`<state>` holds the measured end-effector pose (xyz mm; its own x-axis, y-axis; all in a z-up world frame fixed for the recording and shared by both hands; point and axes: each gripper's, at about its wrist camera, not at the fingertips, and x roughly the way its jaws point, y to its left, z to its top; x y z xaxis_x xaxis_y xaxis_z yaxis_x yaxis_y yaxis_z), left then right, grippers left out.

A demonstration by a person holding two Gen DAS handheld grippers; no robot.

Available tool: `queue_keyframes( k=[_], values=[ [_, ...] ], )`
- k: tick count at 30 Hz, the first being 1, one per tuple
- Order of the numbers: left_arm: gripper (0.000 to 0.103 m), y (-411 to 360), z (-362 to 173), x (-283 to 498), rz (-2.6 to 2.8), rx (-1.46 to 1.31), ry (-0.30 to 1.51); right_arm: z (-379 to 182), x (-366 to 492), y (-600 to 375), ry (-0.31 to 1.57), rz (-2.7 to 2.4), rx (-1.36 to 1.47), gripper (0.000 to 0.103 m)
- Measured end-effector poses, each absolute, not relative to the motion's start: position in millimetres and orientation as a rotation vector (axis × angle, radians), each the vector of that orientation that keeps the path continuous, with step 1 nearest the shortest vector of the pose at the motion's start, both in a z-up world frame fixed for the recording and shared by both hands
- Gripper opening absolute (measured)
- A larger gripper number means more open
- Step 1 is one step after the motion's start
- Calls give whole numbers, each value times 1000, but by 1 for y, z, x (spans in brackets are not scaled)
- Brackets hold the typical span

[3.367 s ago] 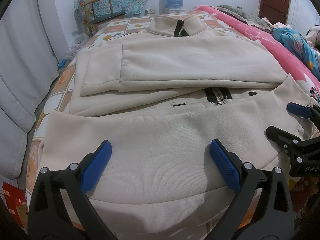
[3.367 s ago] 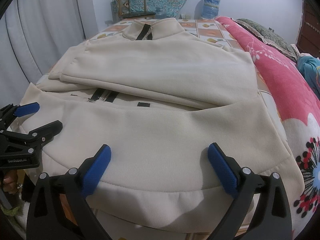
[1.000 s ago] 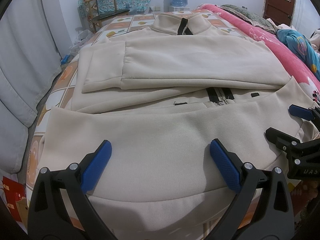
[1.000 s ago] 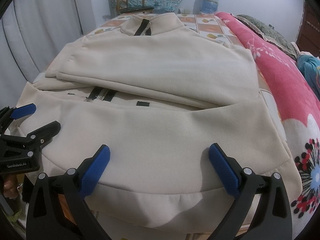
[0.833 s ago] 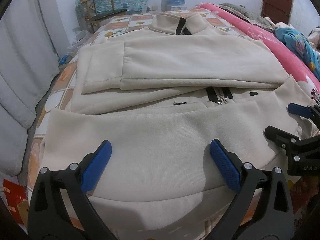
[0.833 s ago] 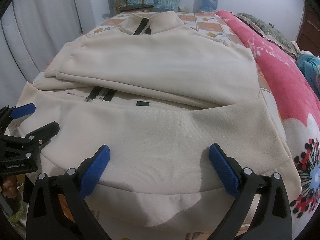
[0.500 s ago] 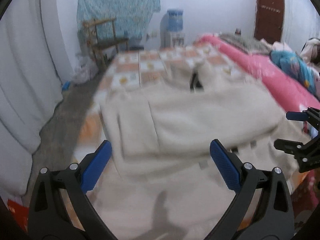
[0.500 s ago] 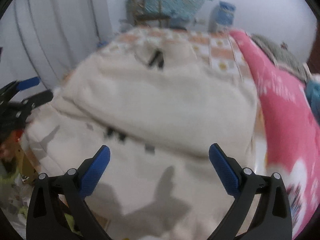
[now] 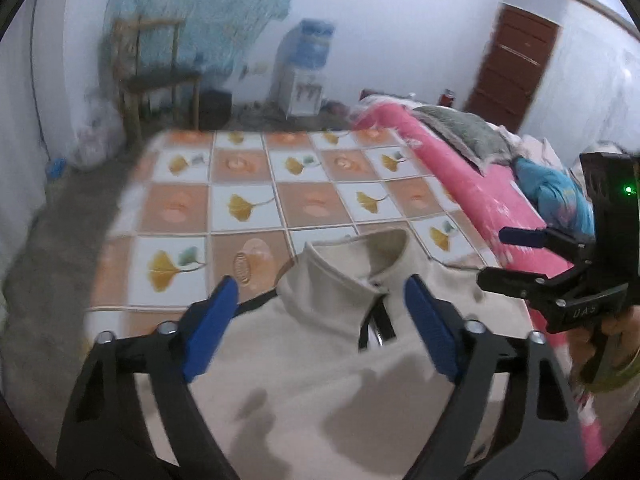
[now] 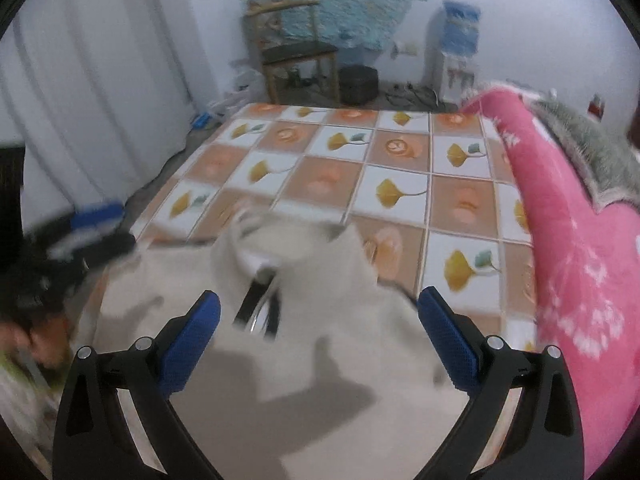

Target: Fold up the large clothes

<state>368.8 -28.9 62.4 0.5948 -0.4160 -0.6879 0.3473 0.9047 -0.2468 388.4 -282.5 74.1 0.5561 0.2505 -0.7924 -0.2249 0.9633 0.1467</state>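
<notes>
The cream zip-up jacket lies on the bed, its stand-up collar and black zipper just ahead of both grippers. My left gripper hovers over the chest of the jacket near the collar. Its jaws are closing, and the blue pads touch no cloth. My right gripper stands open above the same area of the jacket, its pads free. It also shows at the right edge of the left wrist view, as right gripper. The left gripper is a blur at the left of the right wrist view.
The bed sheet has orange and white squares with leaf prints. A pink blanket runs along the right side. Beyond the bed stand a wooden chair, a water dispenser and a brown door. White curtains hang at the left.
Both grippers have swept forward and upward from the jacket's hem to its collar. The left jaws stand narrower than before. The views are motion-blurred.
</notes>
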Motion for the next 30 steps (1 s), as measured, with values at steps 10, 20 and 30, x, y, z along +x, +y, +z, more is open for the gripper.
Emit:
queue_keyframes(
  k=[10,20,30],
  values=[
    [61,-50,-18,453,-464,-214,1050,3,493,-294,1122,301,195,91],
    [21,-68,-15,457,-479,-192,1021,-12,496,-295,1169,371,223,35],
    [14,-63,41,379,-586,-59,901,44,409,-287,1055,456,32,15]
  ],
)
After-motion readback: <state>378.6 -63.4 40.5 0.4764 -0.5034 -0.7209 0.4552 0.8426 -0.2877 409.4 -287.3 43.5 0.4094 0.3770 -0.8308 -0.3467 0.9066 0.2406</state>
